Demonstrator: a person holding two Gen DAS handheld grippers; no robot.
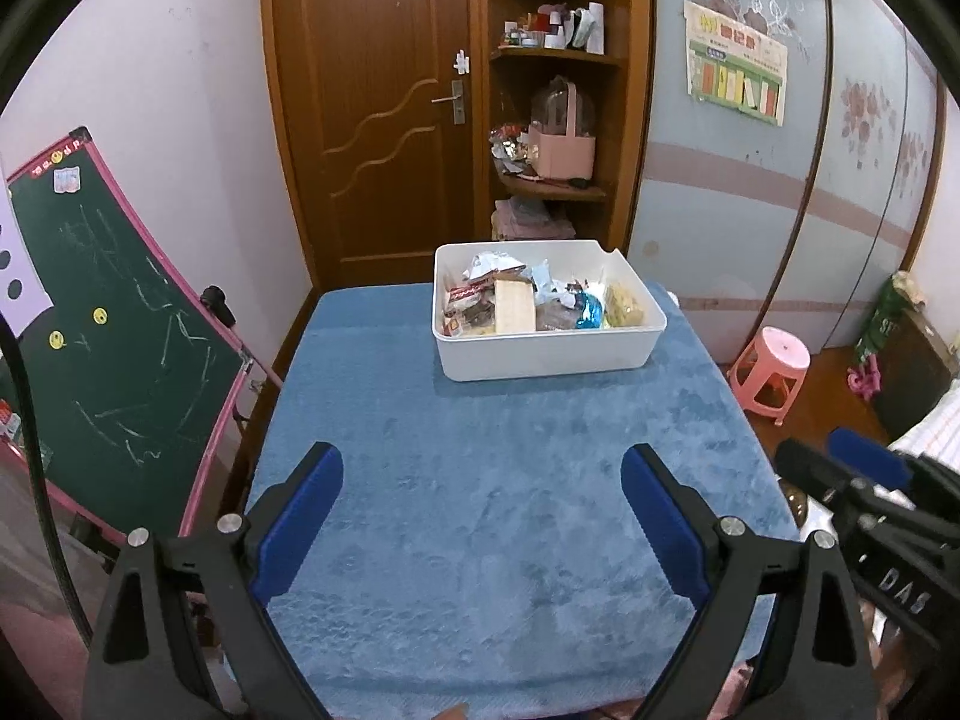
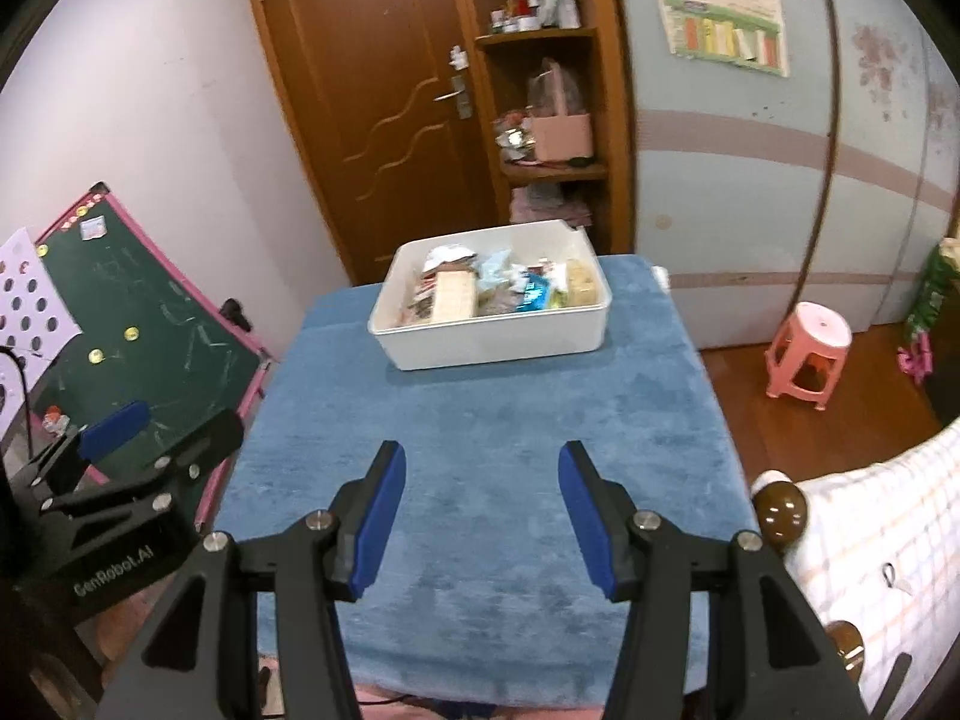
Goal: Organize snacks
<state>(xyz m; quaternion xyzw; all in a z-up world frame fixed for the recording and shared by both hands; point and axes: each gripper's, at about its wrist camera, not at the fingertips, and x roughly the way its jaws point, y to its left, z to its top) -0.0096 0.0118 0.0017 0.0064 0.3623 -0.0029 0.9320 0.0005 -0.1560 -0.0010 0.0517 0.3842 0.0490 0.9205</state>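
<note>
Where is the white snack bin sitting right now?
The white bin sits at the far end of the blue-covered table, toward its right side in the left wrist view, in front of the wooden shelf, well beyond both open grippers.

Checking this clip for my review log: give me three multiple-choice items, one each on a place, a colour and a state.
1. Where is the white bin?
A. far end of the table
B. on the pink stool
C. on the shelf

2. What colour is the table cover?
A. red
B. blue
C. white

3. What is between the left hand-held gripper fingers?
A. a snack
B. the bin
C. nothing

Key: 1 A, it sits at the cloth's far edge; 2 B, blue plush throughout; 3 C, the jaws stand wide over bare cloth.
</note>
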